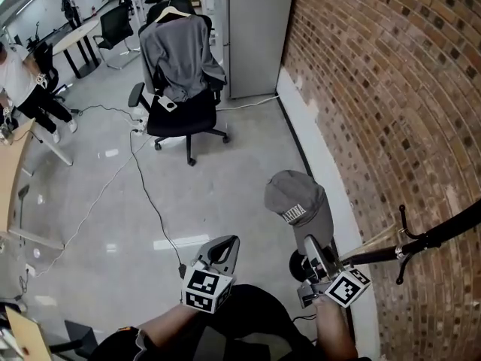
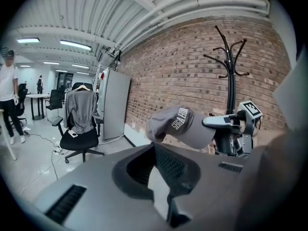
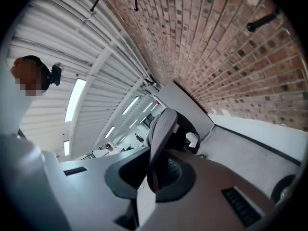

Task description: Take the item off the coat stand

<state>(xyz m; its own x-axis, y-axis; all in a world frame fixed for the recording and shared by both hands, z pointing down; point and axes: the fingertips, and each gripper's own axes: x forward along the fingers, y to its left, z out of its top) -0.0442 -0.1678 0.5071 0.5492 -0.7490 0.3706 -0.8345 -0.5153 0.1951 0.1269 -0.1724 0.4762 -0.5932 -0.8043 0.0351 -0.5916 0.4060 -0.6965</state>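
A grey cap [image 1: 301, 205] with white lettering hangs free in the air, away from the black coat stand [image 1: 421, 239] by the brick wall. My right gripper [image 1: 310, 241] is shut on the cap's brim [image 3: 161, 143], which stands edge-on between the jaws in the right gripper view. In the left gripper view the cap [image 2: 180, 126] is ahead, with the right gripper [image 2: 216, 121] at its brim and the coat stand [image 2: 232, 81] behind, its hooks bare. My left gripper [image 1: 229, 243] is to the left of the cap, shut and holding nothing.
A brick wall [image 1: 391, 89] runs along the right. A black office chair [image 1: 180, 115] with a grey jacket [image 1: 180, 55] on a hanger stands at the back, next to a grey cabinet [image 1: 255, 28]. A cable [image 1: 150, 201] crosses the floor. A person [image 1: 22, 81] stands far left.
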